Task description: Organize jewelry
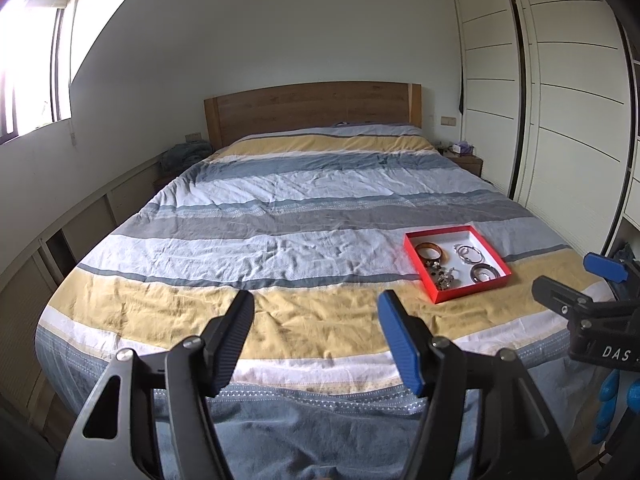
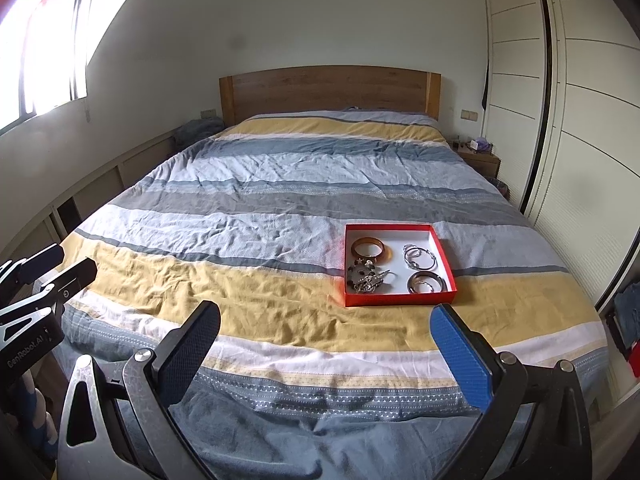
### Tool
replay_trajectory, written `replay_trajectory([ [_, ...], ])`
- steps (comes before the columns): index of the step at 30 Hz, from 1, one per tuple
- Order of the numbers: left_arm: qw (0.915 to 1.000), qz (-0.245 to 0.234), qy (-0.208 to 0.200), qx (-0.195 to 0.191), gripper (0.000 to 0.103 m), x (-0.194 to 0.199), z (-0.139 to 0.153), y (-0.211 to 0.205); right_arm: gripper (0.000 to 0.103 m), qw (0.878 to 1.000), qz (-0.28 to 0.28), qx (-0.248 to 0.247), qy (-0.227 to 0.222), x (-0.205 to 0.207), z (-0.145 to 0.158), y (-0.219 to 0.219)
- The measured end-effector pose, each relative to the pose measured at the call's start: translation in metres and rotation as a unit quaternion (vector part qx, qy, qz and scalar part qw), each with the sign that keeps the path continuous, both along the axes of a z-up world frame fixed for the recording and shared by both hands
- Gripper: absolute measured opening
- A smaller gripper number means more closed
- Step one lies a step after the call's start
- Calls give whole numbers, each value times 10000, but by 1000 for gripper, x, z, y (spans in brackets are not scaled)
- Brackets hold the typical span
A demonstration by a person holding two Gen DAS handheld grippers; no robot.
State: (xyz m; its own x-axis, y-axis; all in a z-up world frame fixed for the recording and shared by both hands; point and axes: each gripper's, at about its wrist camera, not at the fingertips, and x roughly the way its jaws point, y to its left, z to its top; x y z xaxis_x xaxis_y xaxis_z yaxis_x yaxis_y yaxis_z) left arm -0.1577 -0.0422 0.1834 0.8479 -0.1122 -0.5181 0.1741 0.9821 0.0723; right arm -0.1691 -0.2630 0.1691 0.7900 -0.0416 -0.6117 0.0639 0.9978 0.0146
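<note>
a shallow red box (image 2: 396,300) with a white floor sits on the bed (image 2: 240,208), on the yellow stripe near the foot edge and toward the bed's right side, so it lies closer to the right gripper (image 2: 328,350) than to the left gripper (image 1: 316,340). the jewelry is already grouped inside it, which suggests sorting by kind: an amber bangle (image 2: 370,249) in the far left corner, thin silver hoops (image 2: 420,258) in the far right corner, dark bangles (image 2: 427,283) in the near right corner, and a tangled heap of beaded and sparkly pieces (image 2: 368,276) in the near left corner; how many items make up that heap cannot be told. both grippers hover above the foot of the bed, well short of the box, touching nothing. the fingers of each are spread wide and hold nothing, a ready stance for reaching in rather than carrying. from the right wrist view the left gripper shows at the left edge, apart from the box. the tangled heap looks like the likeliest thing left to separate, and its loose chains could snag on neighbouring pieces.
</note>
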Motion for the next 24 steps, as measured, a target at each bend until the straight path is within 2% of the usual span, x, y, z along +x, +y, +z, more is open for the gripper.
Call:
replay_trajectory([
  [9,9987,-219,347,-315,62,14,-18,5,103,9996,-34,9,289,14,-19,-1],
  [24,9967,-223,748,-240,62,38,-53,2,103,9968,-17,41,803,36,-58,0],
])
